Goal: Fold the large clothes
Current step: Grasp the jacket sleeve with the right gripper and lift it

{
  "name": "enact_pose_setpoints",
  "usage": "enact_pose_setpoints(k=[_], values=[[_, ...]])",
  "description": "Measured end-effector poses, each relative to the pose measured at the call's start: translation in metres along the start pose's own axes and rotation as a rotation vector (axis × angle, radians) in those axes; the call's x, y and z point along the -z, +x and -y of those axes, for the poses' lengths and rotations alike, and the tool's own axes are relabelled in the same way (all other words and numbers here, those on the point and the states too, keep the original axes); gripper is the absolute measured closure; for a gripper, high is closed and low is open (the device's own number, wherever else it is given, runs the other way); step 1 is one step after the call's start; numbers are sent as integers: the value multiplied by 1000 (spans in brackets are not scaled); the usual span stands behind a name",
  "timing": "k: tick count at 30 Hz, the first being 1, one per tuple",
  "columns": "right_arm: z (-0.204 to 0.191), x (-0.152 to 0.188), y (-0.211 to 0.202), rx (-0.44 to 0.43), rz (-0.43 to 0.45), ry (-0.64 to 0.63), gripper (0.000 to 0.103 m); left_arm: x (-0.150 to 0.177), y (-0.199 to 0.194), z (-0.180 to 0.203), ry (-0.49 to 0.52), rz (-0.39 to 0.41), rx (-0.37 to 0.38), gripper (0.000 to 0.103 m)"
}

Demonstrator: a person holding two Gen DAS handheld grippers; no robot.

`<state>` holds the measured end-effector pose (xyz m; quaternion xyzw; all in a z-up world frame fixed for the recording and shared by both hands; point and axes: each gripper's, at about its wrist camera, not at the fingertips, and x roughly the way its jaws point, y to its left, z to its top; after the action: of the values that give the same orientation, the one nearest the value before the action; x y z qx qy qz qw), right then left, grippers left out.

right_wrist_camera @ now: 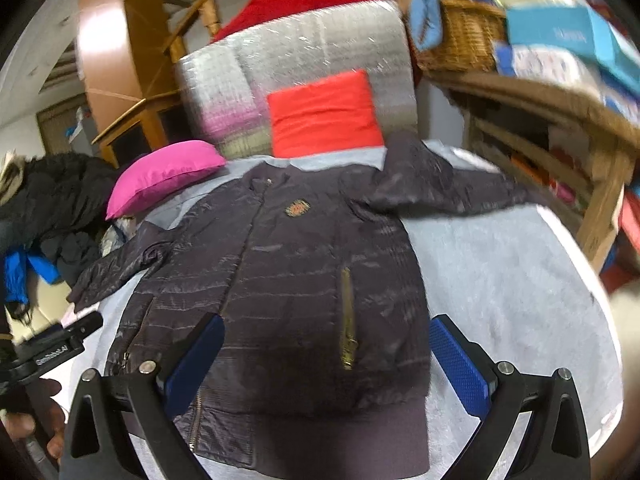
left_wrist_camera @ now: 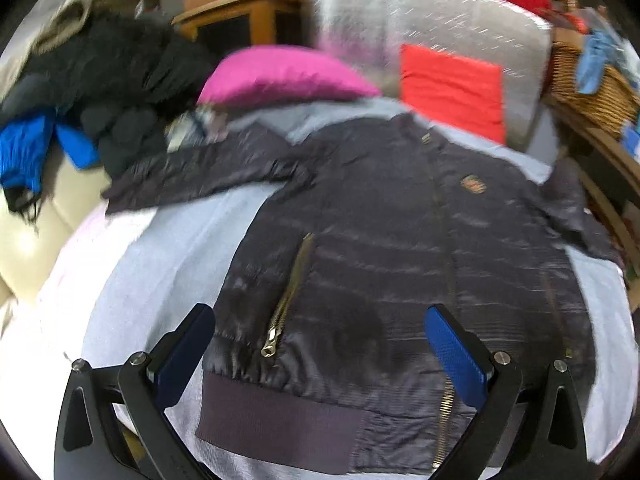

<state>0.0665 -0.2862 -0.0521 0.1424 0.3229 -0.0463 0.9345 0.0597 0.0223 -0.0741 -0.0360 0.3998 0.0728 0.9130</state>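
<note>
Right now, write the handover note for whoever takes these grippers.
Left gripper: open, empty, over the jacket's hem.
Right gripper: open, empty, also near the hem.
Jacket: lies flat, front up, zipped, on the grey sheet; both sleeves spread sideways.
Done: jacket laid out.
Left: all folds; sleeves in first, probably, then the body.

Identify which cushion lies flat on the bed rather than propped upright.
The pink cushion, lying beside the jacket's collar; the red cushion stands propped against the silver-wrapped bundle.
</note>
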Motion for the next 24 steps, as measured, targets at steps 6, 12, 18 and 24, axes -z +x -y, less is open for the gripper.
enact_pose_setpoints(k=[6, 12, 18, 24], values=[[69, -4, 14, -20, -20, 179, 0, 7, 39, 8, 9, -57, -21, 0], [144, -23, 43, -84, -19, 394, 0, 7, 71, 47, 91, -58, 9, 0], [219, -64, 90, -166, 26, 616, 2, 18, 113, 74, 166, -96, -3, 0], [287, -99, 163, -168, 13, 832, 21, 33, 119, 70, 134, -29, 10, 0]])
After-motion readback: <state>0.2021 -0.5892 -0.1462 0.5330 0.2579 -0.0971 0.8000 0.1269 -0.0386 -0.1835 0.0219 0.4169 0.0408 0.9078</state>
